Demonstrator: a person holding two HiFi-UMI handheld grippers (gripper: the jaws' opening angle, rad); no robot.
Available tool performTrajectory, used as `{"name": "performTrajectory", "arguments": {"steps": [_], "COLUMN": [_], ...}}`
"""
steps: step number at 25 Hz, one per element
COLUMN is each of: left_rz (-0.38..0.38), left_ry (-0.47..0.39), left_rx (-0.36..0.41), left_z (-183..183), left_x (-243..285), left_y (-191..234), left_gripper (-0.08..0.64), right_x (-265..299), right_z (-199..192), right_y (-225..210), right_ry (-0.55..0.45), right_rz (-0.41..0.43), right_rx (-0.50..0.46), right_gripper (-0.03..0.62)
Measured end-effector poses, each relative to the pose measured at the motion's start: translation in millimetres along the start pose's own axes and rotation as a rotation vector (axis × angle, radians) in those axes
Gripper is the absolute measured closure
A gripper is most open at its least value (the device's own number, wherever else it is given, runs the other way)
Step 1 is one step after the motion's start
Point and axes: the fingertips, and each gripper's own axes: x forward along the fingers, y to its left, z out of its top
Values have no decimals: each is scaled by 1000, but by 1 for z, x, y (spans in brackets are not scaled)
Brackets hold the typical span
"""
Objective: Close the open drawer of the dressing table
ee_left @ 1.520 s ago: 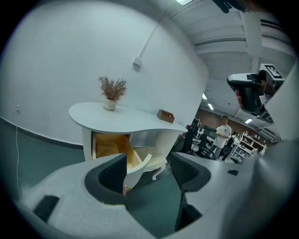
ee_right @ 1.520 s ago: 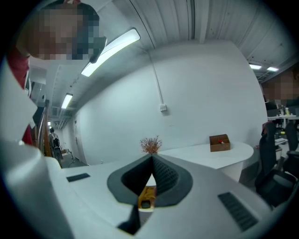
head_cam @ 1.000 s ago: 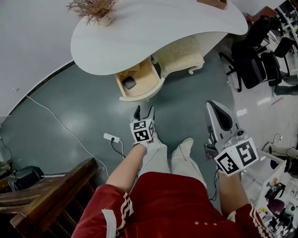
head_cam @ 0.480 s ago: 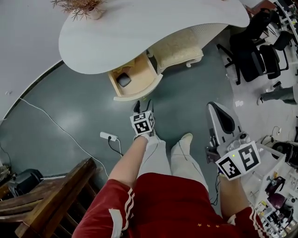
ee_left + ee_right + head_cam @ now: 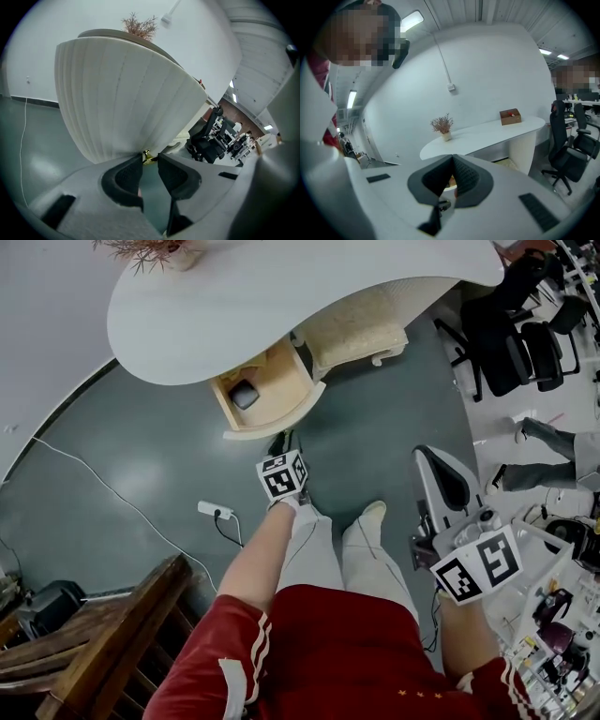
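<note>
The dressing table [image 5: 281, 306] has a white curved top, and below it the wooden drawer [image 5: 272, 424] stands pulled out with a dark object [image 5: 244, 393] inside. My left gripper [image 5: 284, 439] points down at the drawer's front edge. In the left gripper view the drawer's ribbed white front [image 5: 126, 93] fills the frame and a gold handle [image 5: 149, 157] shows just past the tips. The left gripper [image 5: 150, 157] has just been closing; a narrow gap remains and nothing is between the pads. My right gripper [image 5: 429, 457] hangs to the right, away from the drawer, and in its own view the right gripper [image 5: 453, 156] is shut on nothing.
A cream cushioned stool [image 5: 352, 334] is tucked under the table right of the drawer. Black office chairs [image 5: 511, 343] stand at the right. A power strip [image 5: 214, 511] with a cable lies on the floor at left. Dark wooden furniture [image 5: 94, 643] is at the lower left.
My left gripper has moved down and forward until its tips are at the drawer's front, and its jaws have narrowed. The right gripper has sunk slightly.
</note>
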Motion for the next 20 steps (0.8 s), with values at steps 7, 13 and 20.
{"name": "performTrajectory", "arguments": {"steps": [7,13,20], "left_rz": [10,-8,-13], "left_ry": [64,90,94], "left_rx": [80,132,151], "left_z": [-2,-1,0], "left_x": [0,1,2], "left_y": [-1,-3,-3], "left_gripper": [459,462,462], "right_x": [8,21,38], "right_z": [-3,-16,-39], "right_y": [6,9,-4], "right_ry": [-8,-17,-7], "right_rz": [-9,-26,-40], "right_rx": [8,14,10], "right_gripper": [588,588,588]}}
